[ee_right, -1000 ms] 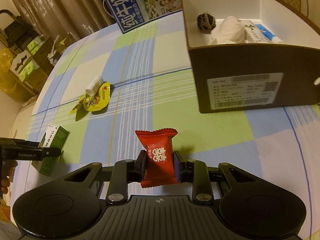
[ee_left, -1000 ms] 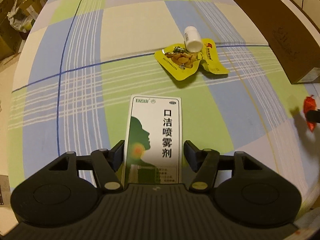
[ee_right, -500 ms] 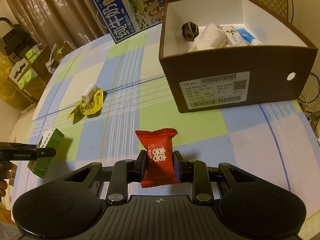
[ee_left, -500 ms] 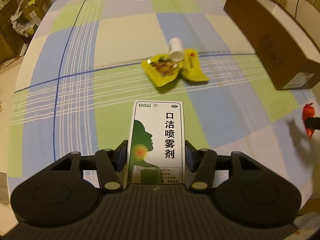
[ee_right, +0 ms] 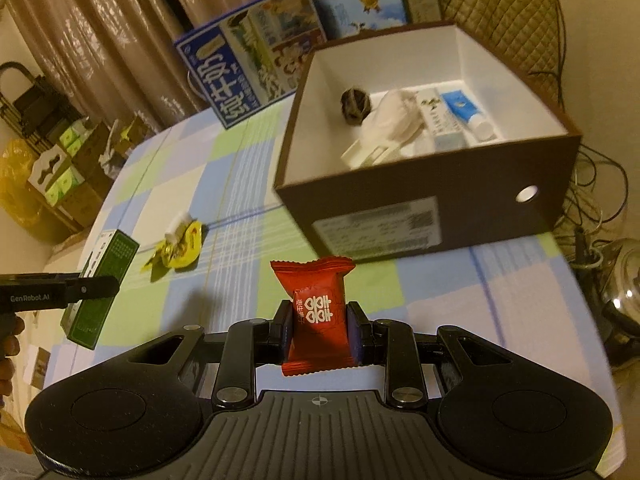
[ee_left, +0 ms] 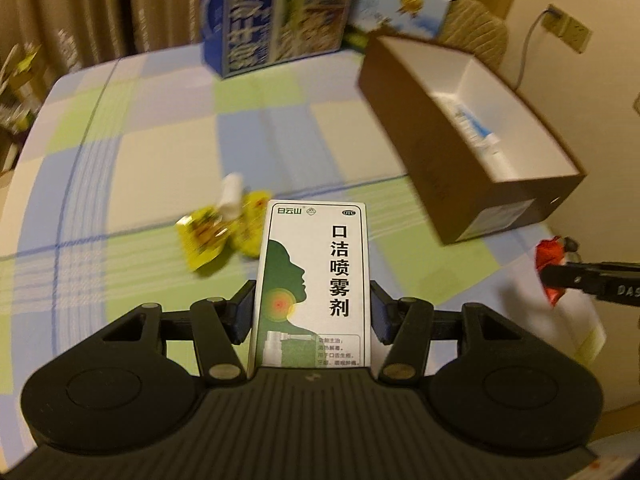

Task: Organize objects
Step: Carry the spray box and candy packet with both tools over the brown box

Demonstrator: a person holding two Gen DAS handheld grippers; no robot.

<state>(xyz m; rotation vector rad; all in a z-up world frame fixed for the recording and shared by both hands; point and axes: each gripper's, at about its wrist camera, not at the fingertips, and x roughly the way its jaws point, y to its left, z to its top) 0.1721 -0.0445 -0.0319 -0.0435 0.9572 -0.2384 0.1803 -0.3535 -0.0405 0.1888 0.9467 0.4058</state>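
Note:
My left gripper (ee_left: 312,310) is shut on a white and green spray box (ee_left: 314,276), held upright above the checked tablecloth. My right gripper (ee_right: 316,322) is shut on a red candy packet (ee_right: 316,308). From the right wrist view the spray box (ee_right: 102,280) hangs at the left in the left gripper. The red candy packet (ee_left: 550,256) shows at the right edge of the left wrist view. An open brown cardboard box (ee_right: 436,184) with a white inside stands ahead of the right gripper and holds a tube, a white object and a dark ball. Its long side (ee_left: 424,160) lies to the left gripper's right.
A yellow snack pouch (ee_left: 218,234) with a small white bottle (ee_left: 230,200) on it lies mid-table. Blue milk cartons (ee_right: 248,80) stand at the far edge. A padded chair back (ee_right: 496,4) is behind the box. Cables and a metal pot (ee_right: 624,292) sit off the table's right side.
Both grippers have risen and tilted up with their loads. The brown box's open top now shows in both views, and the right gripper is closer to it.

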